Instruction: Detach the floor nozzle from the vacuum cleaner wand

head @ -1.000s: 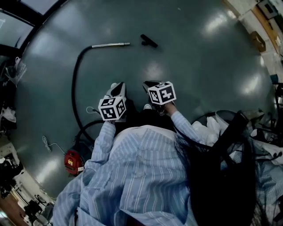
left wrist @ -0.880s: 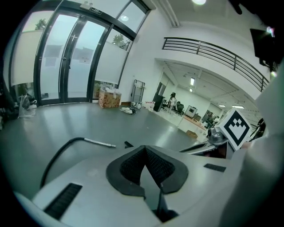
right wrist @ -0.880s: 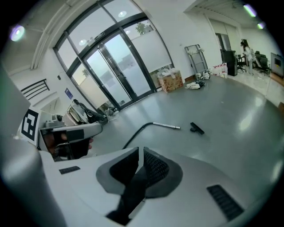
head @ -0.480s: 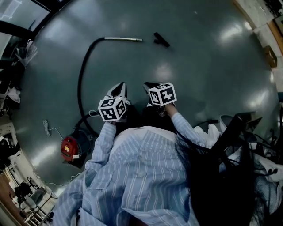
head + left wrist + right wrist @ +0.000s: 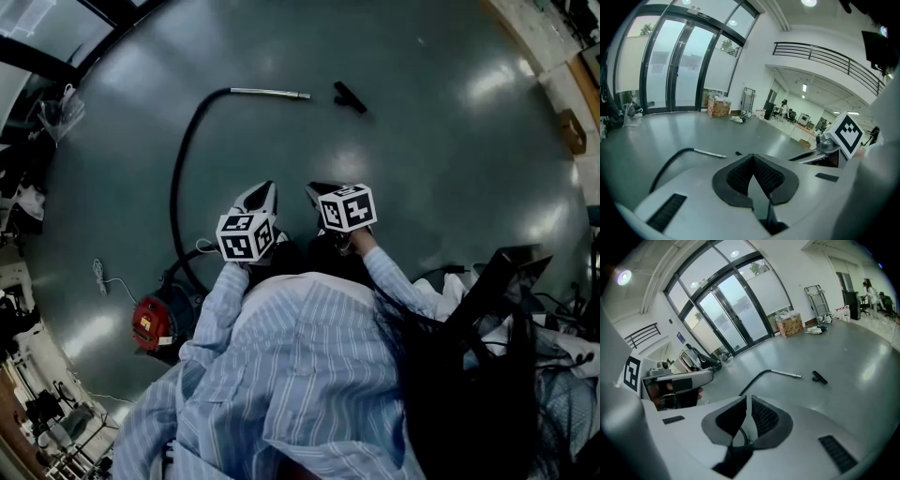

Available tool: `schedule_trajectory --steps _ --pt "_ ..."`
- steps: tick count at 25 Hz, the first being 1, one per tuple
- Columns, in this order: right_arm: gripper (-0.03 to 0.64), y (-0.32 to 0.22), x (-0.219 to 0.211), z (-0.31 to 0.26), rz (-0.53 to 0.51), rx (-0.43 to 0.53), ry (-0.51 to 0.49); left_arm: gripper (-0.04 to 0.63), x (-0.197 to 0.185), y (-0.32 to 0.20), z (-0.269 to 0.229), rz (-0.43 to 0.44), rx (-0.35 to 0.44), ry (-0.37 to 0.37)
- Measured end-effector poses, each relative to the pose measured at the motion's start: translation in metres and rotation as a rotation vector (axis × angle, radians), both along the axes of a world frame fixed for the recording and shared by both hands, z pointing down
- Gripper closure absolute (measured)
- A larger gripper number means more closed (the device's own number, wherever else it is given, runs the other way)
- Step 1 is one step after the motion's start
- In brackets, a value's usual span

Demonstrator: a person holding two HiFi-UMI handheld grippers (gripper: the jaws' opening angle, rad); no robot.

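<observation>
The metal wand (image 5: 270, 93) lies on the grey floor at the end of a black hose (image 5: 180, 178) that curves back to a red vacuum cleaner (image 5: 153, 322). The black floor nozzle (image 5: 351, 97) lies apart from the wand's tip, a short gap to its right. Wand (image 5: 786, 374) and nozzle (image 5: 819, 377) show the same way in the right gripper view; the wand (image 5: 709, 153) also shows in the left gripper view. My left gripper (image 5: 265, 190) and right gripper (image 5: 316, 190) are side by side near my body, both shut and empty, well short of the wand.
Glass doors and a cardboard box (image 5: 718, 108) stand at the far wall. Clutter, cables and cloth (image 5: 525, 309) lie to my right, more equipment (image 5: 28, 375) to my left. A white cable (image 5: 101, 279) lies near the vacuum.
The wand, hose and nozzle have shifted right and then lower in the head view as the head camera moved. Both grippers stay shut and side by side.
</observation>
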State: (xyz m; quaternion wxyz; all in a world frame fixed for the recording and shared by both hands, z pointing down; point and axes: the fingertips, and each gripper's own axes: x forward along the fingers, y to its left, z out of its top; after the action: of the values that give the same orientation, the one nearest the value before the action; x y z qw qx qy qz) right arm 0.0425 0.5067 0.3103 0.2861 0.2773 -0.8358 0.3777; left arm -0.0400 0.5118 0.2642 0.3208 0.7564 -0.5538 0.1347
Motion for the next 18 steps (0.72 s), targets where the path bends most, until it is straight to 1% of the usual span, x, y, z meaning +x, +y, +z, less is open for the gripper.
schedule_trajectory --steps 6,12,18 --pt "0.577 0.001 -0.013 -0.004 0.026 0.004 0.011 0.589 -0.014 -0.010 -0.004 0.038 0.019 0.009" --pt "0.577 0.009 -0.016 -0.007 0.053 0.011 0.037 0.589 -0.019 -0.005 -0.003 0.076 0.023 0.013" --pt "0.577 0.016 -0.020 -0.007 0.056 0.022 0.046 0.589 -0.027 0.000 -0.004 0.076 0.035 0.021"
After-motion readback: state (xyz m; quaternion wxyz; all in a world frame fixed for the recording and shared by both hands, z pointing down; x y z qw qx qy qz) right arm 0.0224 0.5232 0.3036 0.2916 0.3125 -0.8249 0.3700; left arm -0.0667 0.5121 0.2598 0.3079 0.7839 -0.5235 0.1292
